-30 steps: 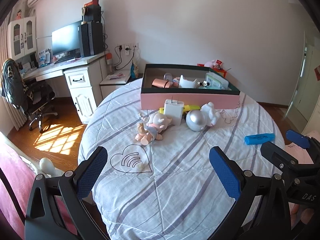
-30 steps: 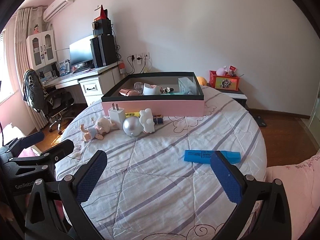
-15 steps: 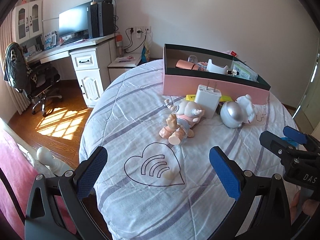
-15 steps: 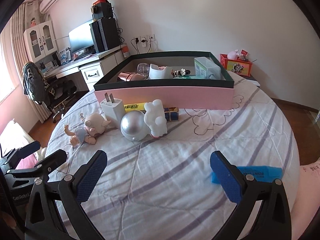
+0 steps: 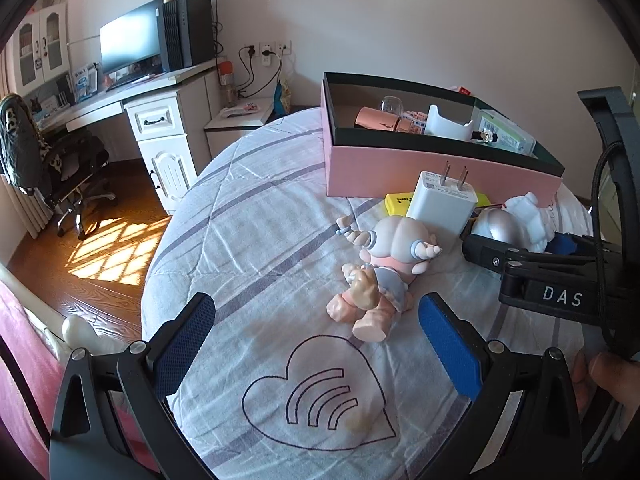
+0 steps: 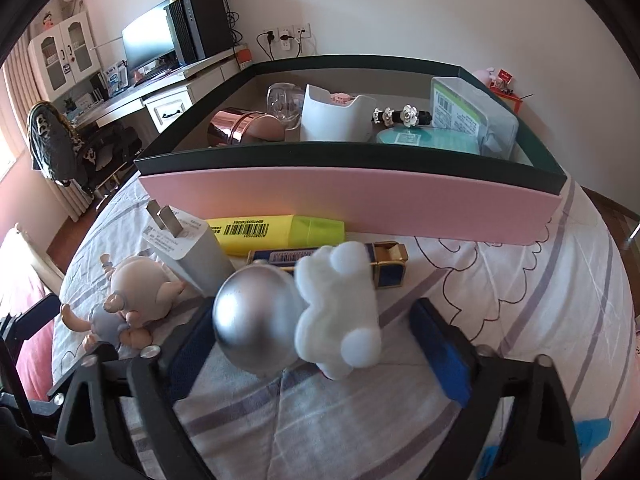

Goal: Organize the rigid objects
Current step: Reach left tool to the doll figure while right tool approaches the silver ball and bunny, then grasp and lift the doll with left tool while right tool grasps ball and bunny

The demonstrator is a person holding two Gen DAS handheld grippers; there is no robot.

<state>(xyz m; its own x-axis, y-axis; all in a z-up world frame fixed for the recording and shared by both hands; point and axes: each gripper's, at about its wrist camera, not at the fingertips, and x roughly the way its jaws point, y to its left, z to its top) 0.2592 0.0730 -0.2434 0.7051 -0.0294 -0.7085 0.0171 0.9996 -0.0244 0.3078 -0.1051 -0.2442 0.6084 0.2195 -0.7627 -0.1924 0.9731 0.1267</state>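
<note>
Silver-domed white figurine (image 6: 296, 316) now sits between the wide-open, empty right gripper (image 6: 316, 344) after its advance from the bed edge, pink box (image 6: 352, 204) just behind; left gripper (image 5: 316, 344) gapes empty near the doll (image 5: 380, 276), so a grasp looks imminent

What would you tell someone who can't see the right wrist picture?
The open right gripper sits around a silver ball and white cloud toy on a striped bedcover. Behind it lie a white charger, a yellow highlighter and a pink box of small things.

place: home bedroom, probably | cues: quilted bed (image 5: 260, 240); computer desk (image 5: 120, 96); office chair (image 5: 48, 160)
</note>
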